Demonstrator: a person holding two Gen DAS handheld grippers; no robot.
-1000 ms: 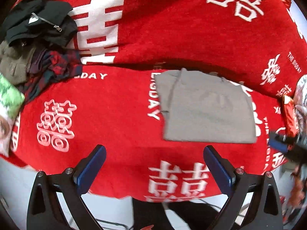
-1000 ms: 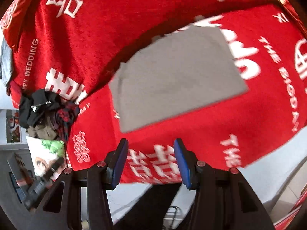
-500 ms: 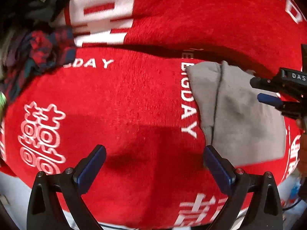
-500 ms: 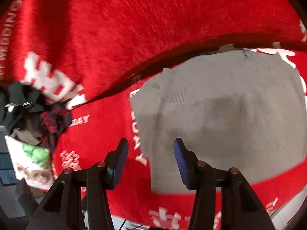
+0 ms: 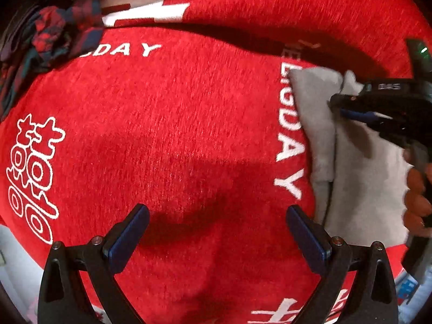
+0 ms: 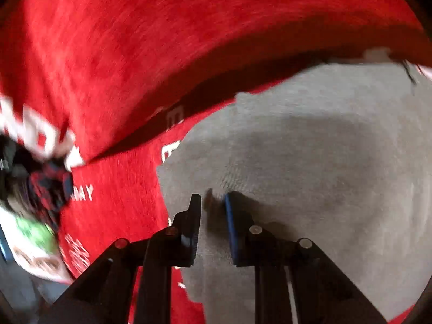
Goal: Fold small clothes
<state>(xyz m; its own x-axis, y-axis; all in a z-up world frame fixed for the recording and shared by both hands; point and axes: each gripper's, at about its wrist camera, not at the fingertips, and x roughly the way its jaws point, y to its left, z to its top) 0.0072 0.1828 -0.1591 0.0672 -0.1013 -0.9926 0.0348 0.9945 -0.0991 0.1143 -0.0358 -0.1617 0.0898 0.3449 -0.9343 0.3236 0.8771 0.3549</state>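
A folded grey garment lies flat on the red blanket at the right of the left wrist view. It fills the right half of the right wrist view. My left gripper is open and empty, low over bare blanket just left of the garment's near left corner. My right gripper is down on the garment near its left edge, jaws narrowed with a small gap, a pinch of grey cloth between them. The right gripper also shows in the left wrist view, over the garment's far part.
A heap of dark and plaid clothes lies at the far left of the blanket, also seen blurred in the right wrist view. A printed white and green item lies beside it. A fold ridge crosses the blanket behind the garment.
Both grippers have dropped closer to the blanket. The right gripper moved onto the grey garment's left part and its jaws narrowed. The left gripper stayed open and shifted left of the garment.
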